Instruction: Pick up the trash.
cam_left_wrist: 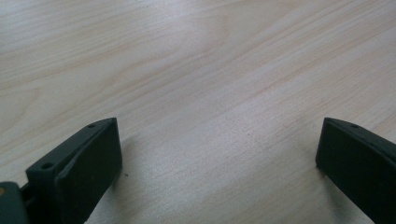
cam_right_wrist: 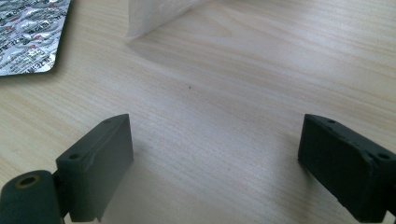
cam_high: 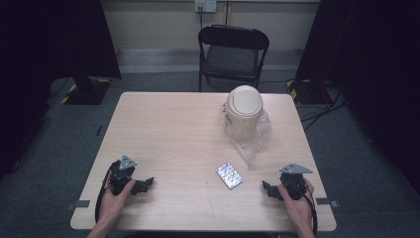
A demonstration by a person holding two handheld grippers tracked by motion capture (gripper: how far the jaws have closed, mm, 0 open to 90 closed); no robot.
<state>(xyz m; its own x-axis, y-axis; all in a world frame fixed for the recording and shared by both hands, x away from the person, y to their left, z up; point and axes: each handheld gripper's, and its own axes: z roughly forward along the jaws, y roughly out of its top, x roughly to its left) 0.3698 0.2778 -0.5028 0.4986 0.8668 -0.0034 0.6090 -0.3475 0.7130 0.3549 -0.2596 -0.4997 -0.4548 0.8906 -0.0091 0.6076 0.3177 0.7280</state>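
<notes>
1. We see the left black two-jaw gripper (cam_high: 148,182), held in a hand, resting on the near left part of the pale wooden table (cam_high: 168,129); its jaws stand wide apart with nothing but bare wood between them.
2. We see the right black two-jaw gripper (cam_high: 266,187), held in the other hand, on the near right part of the table; its jaws are likewise spread wide and hold nothing.
3. The silver foil blister pack of pills (cam_high: 229,175) lies flat on the table between the two grippers, nearer to the right one and apart from both. In the right gripper view it (cam_right_wrist: 29,36) sits at the far left, well ahead of the jaws.
4. A cream plastic bin with a domed swing lid (cam_high: 243,114) stands at the far right of the table, inside a clear crumpled plastic bag (cam_high: 255,141) that trails towards the blister pack.
5. Beyond the far edge stands a black folding chair (cam_high: 233,52).
</notes>
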